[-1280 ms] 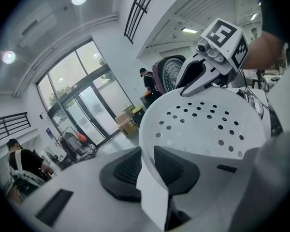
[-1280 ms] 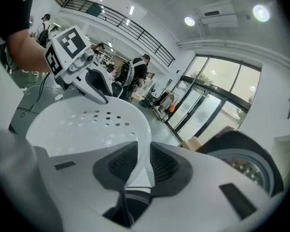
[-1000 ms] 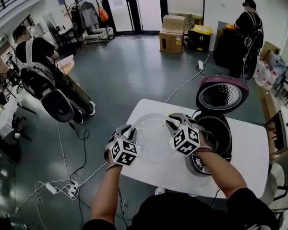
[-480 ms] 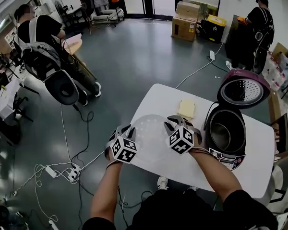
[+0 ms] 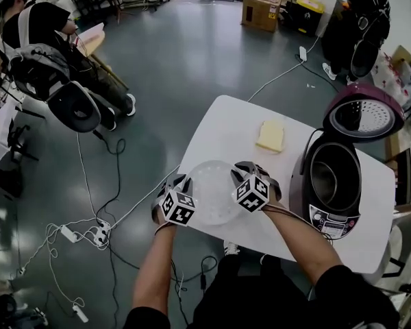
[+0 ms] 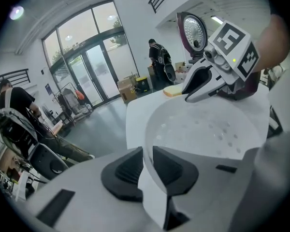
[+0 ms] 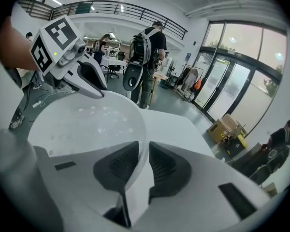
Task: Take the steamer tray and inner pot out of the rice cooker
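Note:
Both grippers hold the round, translucent white steamer tray level over the front left part of the white table. My left gripper is shut on the tray's left rim. On the opposite rim my right gripper is shut. In the left gripper view the perforated tray spreads ahead, with the right gripper at its far side. The purple rice cooker stands to the right with its lid up and the dark inner pot inside.
A yellow cloth lies on the table behind the tray. Cables and a power strip trail across the floor at left. A seated person is at far left, a standing person and cardboard boxes at the back.
Both grippers have carried the steamer tray down and to the left, away from the open cooker, to the table's front left part. Their grip on the rim is unchanged.

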Motion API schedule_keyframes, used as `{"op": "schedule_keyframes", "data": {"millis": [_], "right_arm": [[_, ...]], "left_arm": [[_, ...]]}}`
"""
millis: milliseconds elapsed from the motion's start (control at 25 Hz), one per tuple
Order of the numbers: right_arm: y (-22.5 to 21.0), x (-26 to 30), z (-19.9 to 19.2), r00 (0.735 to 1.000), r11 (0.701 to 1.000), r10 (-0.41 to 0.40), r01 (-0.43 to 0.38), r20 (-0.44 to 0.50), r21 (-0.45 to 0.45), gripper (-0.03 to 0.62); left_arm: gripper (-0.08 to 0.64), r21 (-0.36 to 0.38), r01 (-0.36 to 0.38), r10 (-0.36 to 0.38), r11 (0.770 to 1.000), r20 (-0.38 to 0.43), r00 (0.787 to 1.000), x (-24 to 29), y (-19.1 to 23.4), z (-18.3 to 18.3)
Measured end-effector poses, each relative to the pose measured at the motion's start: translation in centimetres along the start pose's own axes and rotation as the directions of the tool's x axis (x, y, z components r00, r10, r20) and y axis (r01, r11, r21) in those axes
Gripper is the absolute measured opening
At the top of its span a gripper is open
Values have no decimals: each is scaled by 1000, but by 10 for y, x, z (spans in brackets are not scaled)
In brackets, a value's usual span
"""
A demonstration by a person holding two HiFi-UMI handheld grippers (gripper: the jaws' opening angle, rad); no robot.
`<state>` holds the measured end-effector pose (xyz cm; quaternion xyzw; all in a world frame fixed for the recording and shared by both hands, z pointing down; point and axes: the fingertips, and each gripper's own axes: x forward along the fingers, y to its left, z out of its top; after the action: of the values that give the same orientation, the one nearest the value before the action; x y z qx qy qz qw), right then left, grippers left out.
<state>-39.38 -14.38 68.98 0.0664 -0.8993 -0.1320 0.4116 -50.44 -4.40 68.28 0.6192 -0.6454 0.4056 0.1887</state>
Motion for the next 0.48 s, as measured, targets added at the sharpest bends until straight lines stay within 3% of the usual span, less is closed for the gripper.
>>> {"op": "schedule_keyframes", "data": {"millis": [240, 480], "right_arm": [[9, 26, -19, 999, 999, 23, -22, -32, 30, 67], [4, 35, -11, 1000, 1000, 5, -5, -18, 15, 71]], "left_arm": [[55, -36, 15, -15, 999, -17, 1000, 24, -1, -14], [76, -43, 2, -2, 999, -21, 1000, 34, 4, -21]]}}
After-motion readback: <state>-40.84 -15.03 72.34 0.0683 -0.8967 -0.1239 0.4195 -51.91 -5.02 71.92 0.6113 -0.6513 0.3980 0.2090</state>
